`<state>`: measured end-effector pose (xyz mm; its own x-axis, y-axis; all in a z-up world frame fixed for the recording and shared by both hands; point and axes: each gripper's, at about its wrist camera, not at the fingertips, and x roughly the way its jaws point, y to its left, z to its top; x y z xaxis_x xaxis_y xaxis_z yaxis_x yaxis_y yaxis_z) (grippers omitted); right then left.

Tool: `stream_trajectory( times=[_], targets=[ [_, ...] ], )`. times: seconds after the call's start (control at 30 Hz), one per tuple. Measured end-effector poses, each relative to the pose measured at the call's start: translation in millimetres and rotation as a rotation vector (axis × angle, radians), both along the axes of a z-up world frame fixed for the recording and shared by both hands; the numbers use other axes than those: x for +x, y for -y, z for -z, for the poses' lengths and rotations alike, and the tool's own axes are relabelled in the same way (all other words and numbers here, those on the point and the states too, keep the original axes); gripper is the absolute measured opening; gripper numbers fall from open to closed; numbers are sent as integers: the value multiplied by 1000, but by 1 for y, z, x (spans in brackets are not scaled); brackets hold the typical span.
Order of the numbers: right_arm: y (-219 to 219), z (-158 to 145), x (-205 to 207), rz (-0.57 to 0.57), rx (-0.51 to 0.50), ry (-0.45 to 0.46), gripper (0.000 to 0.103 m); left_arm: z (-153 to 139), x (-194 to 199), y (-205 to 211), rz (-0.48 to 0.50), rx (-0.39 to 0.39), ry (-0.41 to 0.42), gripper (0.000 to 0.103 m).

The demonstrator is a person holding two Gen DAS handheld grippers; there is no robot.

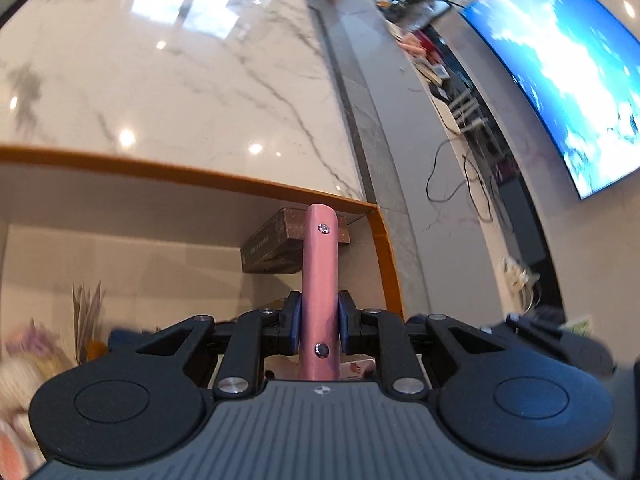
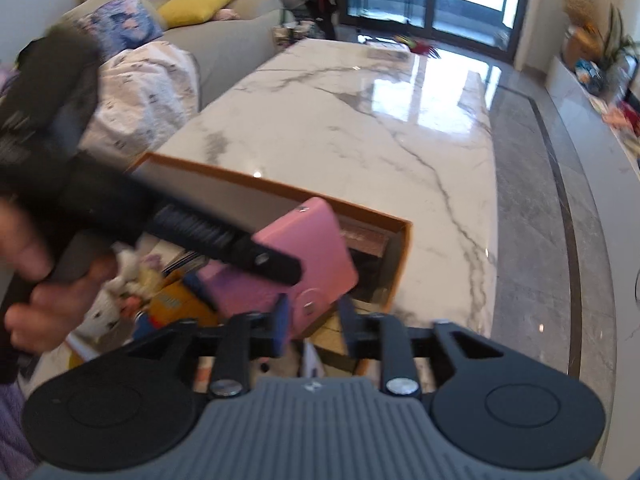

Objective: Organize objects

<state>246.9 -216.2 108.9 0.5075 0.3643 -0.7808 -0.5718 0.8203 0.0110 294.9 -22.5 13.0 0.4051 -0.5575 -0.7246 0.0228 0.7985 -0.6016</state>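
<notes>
Pink and flat, the case (image 1: 319,280) is clenched edge-on between the blue pads (image 1: 295,322) of the left tongs (image 1: 319,322), its far end reaching out over the open box (image 1: 280,190). Two small screws show along its narrow edge. From the right wrist view the same case (image 2: 316,240) appears broadside, tilted, with a round clasp near its lower corner, and the left tongs (image 2: 280,268) cross it from the left, a hand (image 2: 44,280) gripping their handle.

The right tongs (image 2: 314,320) are released: their pads (image 2: 282,326) stand apart on either side of the case's lower corner, not pressing on it.

The box has an orange rim and pale inner walls and sits on the white marble bench (image 2: 360,128). Inside, a dark carton (image 1: 272,248) lies against the far wall, and soft toys and a yellow packet (image 2: 176,300) crowd the near end, blurred. A lit screen (image 1: 560,80) hangs on the wall beyond the bench.
</notes>
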Motion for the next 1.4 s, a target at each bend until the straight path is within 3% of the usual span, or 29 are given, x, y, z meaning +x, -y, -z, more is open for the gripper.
stream_trajectory(
  times=[0.23, 0.4, 0.53, 0.6, 0.73, 0.83, 1.0, 1.1, 1.27, 1.4],
  targets=[
    [-31, 9, -20, -104, -46, 8, 57, -3, -6, -4, -47, 12, -13, 20],
    [-45, 17, -21, -79, -106, 63, 57, -4, -12, -11, -55, -53, -58, 20],
    [-52, 21, -24, -68, -117, 87, 55, -6, -13, -16, -73, -53, -64, 20],
    [-54, 18, -29, -70, -118, 103, 49, -7, -14, -19, -76, -62, -64, 23],
    [-57, 9, -40, -103, -172, 169, 23, -9, -13, -25, -59, -78, -56, 39],
    [-59, 3, -45, -149, -226, 226, 21, -11, -12, -34, -56, -118, -46, 46],
    [-64, -5, -46, -241, -335, 305, 17, -31, -23, -55, -62, -110, 54, 55],
    [-63, -6, -39, -279, -422, 330, 17, -39, -33, -69, -71, -70, 90, 56],
    [-61, -11, -28, -393, -521, 343, 17, -38, -54, -78, -64, 86, 135, 56],
    [-66, -12, -31, -510, -617, 329, 17, -37, -75, -74, -44, 196, 221, 56]
  ],
)
